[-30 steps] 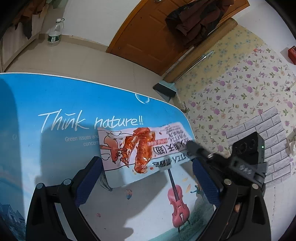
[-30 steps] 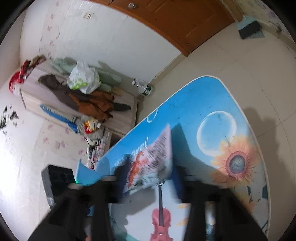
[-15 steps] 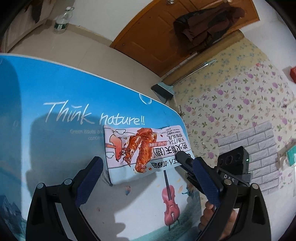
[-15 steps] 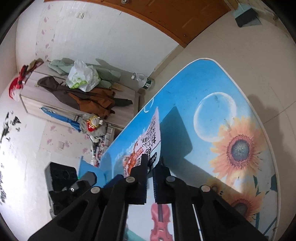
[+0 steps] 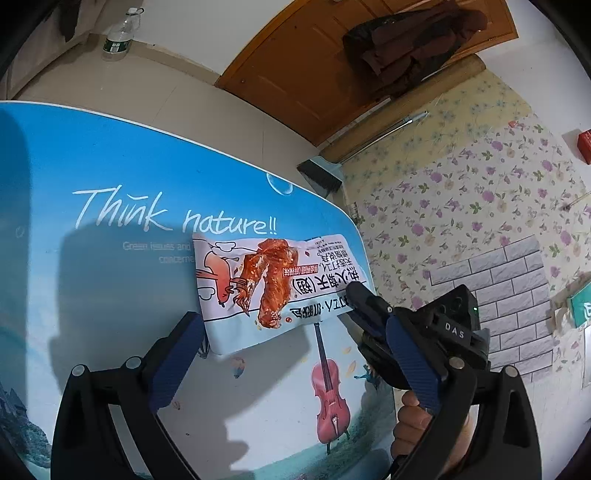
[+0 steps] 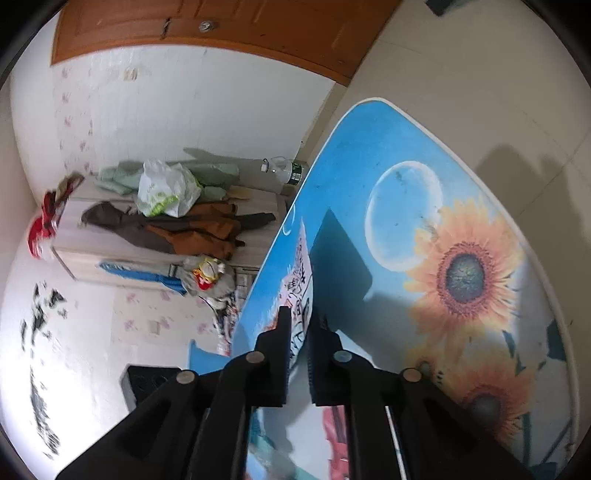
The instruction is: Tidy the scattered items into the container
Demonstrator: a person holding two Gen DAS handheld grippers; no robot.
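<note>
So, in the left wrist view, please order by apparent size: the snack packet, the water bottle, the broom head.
1. snack packet, by far the largest, but also nearest the camera.
2. broom head.
3. water bottle.
The last two look nearly alike and stand far off, so their order is unsure.

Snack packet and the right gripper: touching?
Touching. In the right wrist view the right gripper has its jaws shut on the edge of the snack packet; the left wrist view agrees.
</note>
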